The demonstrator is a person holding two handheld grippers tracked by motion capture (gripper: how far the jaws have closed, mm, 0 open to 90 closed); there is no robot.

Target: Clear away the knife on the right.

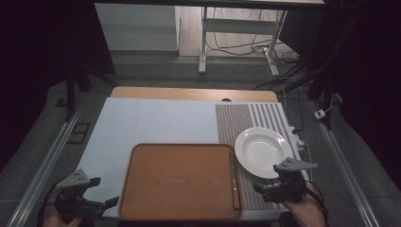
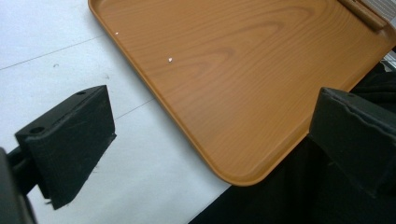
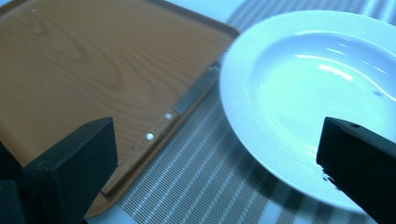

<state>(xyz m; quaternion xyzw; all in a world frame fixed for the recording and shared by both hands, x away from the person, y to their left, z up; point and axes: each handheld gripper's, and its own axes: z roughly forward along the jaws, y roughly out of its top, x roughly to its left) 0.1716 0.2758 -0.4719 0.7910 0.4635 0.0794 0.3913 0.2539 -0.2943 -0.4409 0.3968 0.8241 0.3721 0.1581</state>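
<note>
My right gripper (image 1: pixel 276 182) sits at the desk's (image 1: pixel 156 123) near right corner, jaws spread as wide as they go with nothing between them. In the right gripper view they frame the plate's (image 3: pixel 317 93) near rim and the striped mat (image 3: pixel 196 172) under it, without touching either. The plate is white and bare, and lies on the mat toward the right edge of the desk, just beside the tray's (image 1: pixel 182 182) right rim, which its left edge meets or slightly overlaps.

The tray is wooden and lies at the middle of the near edge. A knife (image 1: pixel 234 182) with a wooden handle lies inside it along its right rim, handle toward me, blade pointing to the far edge.

My left gripper (image 1: pixel 92 194) is at the near left corner, just off the tray's near left corner. Its jaws are also spread, and between them, in the left gripper view, I see only the white desk cover (image 2: pixel 70 56) and the tray's rounded corner (image 2: pixel 243 175). It holds nothing.
</note>
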